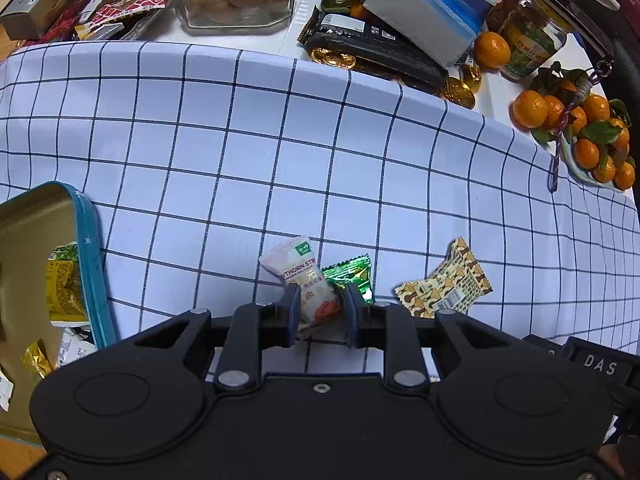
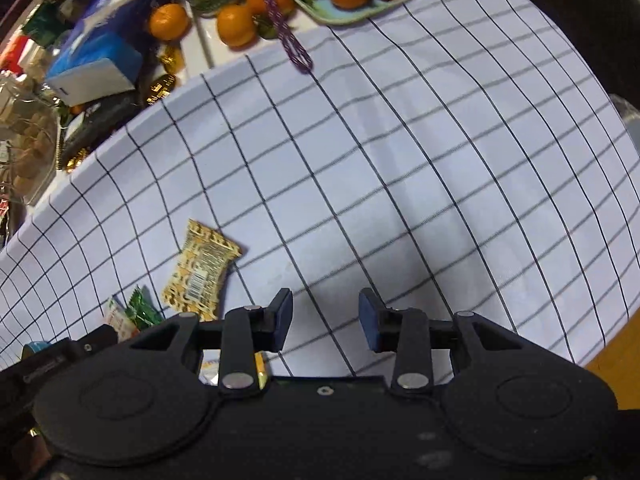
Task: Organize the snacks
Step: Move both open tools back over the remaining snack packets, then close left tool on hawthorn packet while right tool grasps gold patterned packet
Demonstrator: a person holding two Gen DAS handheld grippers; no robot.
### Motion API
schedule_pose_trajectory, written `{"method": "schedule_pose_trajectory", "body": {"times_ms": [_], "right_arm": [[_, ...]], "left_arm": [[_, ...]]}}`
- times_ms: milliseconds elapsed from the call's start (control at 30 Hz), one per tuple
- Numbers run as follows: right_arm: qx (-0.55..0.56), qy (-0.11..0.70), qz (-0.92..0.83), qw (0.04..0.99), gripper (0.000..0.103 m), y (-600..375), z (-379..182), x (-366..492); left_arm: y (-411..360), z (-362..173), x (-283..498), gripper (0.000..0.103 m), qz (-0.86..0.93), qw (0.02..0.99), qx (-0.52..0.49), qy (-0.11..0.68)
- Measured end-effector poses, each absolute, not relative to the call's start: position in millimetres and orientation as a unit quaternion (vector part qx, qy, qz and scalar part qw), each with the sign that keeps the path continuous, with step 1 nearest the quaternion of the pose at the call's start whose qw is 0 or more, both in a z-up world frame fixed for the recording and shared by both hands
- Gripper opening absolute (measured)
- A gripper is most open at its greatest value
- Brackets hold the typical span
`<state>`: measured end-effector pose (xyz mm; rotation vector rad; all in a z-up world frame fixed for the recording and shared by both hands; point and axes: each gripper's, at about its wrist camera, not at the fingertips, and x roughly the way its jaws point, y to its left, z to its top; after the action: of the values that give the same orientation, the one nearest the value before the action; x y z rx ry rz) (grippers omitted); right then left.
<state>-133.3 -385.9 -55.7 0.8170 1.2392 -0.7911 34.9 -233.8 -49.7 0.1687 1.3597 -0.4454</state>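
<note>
Checked cloth point(image 1: 280, 128), left gripper point(image 1: 320, 304) jaws clamping pink packet point(image 1: 308, 284)

left tool point(image 1: 319, 306): pointing steeply down, clamped | right tool point(image 2: 325, 316): pointing down, jaws apart, empty

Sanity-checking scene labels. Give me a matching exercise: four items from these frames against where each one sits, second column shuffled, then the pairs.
Items:
1. pink snack packet
2. green candy
3. tan patterned packet
4. yellow packet

Places:
A. inside the blue-rimmed tin
B. alone on the checked cloth, right of the left gripper
C. between the left gripper's fingers
D. just beside the left gripper's right finger

Pairs: 1-C, 2-D, 3-B, 4-A
</note>
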Motion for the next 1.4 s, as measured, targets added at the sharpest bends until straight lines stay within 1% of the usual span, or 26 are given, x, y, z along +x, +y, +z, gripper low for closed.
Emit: {"method": "schedule_pose_trajectory", "body": {"times_ms": [233,400,433,533,1067,1200,1367,1400], "right_arm": [[0.351,0.532,-0.330,0.696,0.039,-378,-50,-117],[0.339,0.522,-0.320,0.714,0.039,-374,-50,-114],[0.340,0.521,-0.316,0.716,0.039,-374,-50,-113],[0.350,0.518,-0.313,0.715,0.039,-375,-53,-110],[0.388,0.512,-0.322,0.695,0.039,-374,-71,-80],[0.382,0.516,-0.325,0.694,0.039,-370,-74,-69],[0.359,0.525,-0.331,0.697,0.039,-365,-82,-58],[0.354,0.524,-0.334,0.699,0.041,-364,-82,-57]], "left_arm": [[-237,-60,46,0.033,-0.165,0.768,0.042,0.618],[-235,-74,51,0.033,-0.115,0.779,0.051,0.614],[-235,-76,51,0.035,-0.112,0.779,0.056,0.615],[-236,-76,47,0.036,-0.121,0.779,0.068,0.612],[-224,-77,33,0.037,-0.181,0.732,0.096,0.650],[-225,-75,30,0.037,-0.191,0.725,0.111,0.653],[-215,-74,33,0.038,-0.196,0.713,0.101,0.666],[-213,-74,34,0.039,-0.196,0.709,0.099,0.670]]}}
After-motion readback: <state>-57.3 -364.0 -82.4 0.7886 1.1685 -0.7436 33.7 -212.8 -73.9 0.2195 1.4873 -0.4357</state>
